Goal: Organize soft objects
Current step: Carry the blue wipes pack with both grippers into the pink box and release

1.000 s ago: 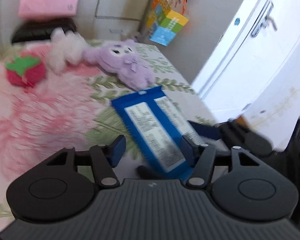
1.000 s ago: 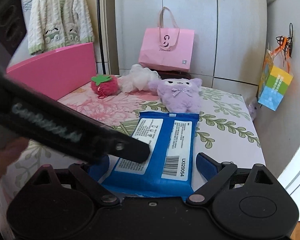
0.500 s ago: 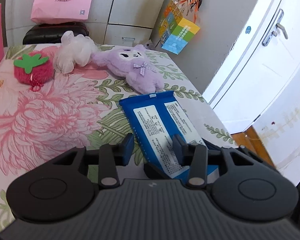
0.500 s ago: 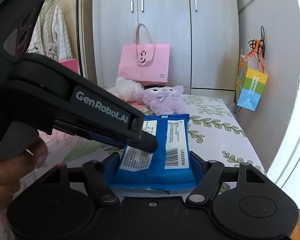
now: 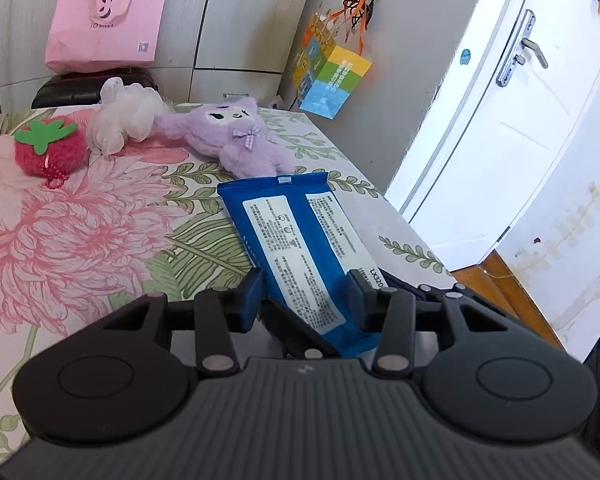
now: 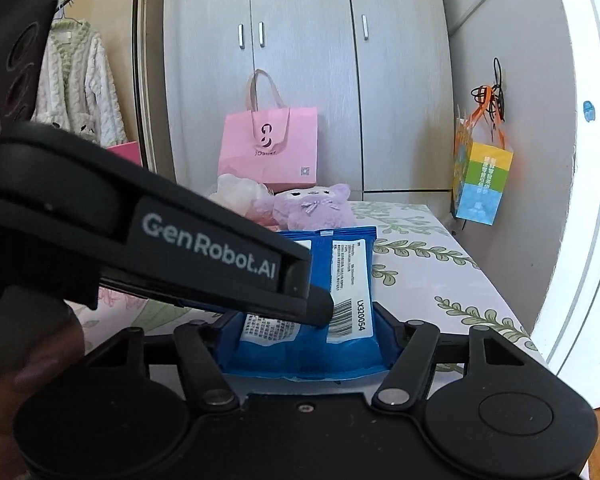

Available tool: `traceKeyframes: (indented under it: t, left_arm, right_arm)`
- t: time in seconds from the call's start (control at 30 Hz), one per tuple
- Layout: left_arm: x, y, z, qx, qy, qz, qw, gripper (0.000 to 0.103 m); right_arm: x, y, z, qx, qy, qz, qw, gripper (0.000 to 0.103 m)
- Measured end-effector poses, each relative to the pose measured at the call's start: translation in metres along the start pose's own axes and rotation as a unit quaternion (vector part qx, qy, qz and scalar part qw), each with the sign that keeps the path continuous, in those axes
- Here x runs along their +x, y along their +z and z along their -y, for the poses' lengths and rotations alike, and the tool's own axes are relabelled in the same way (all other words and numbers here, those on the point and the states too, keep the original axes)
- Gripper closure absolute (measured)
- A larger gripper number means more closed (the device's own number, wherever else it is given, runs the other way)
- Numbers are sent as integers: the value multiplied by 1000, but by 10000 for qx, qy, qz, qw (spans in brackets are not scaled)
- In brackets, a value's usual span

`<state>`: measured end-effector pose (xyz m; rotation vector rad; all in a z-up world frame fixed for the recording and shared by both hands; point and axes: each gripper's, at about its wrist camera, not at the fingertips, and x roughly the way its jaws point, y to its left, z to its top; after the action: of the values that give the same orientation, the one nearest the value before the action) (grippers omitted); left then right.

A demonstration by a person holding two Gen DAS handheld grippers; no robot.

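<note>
The blue wipes pack [image 5: 296,240] lies label-up on the floral bed [image 5: 80,240] near its door-side edge, its near end gripped between the closed fingers of the right tool [image 6: 306,334]. The left tool [image 5: 304,296] straddles that same end, fingers [image 5: 250,294] parted, and whether they touch it is unclear. Toward the bed's far edge sit a purple plush [image 5: 240,140], a white pouf [image 5: 124,116] and a red strawberry plush [image 5: 50,148].
</note>
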<state>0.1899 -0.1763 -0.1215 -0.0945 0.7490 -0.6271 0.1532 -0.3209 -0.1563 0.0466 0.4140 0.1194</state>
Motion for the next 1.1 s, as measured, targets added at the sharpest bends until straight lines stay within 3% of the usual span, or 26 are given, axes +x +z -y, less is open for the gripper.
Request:
traceKeyframes:
  t: [0.23, 0.5, 0.87, 1.1]
  left_arm:
    - [-14, -4, 5, 167, 302, -50, 9994, 61]
    - [-44, -6, -2, -31, 323, -239, 9992, 61]
    - [-108, -17, -14, -158, 37, -157, 9997, 61]
    - [-158, -12, -29, -227, 59, -19, 9997, 61]
  right_arm:
    - [-6, 4, -10, 191, 130, -180, 9996, 37]
    - [-19, 15, -18, 563, 519, -602, 9952, 38]
    - [-58, 47, -62, -218, 716, -1048, 9917, 38]
    - [-84, 67, -99, -844, 1059, -912, 9866, 38]
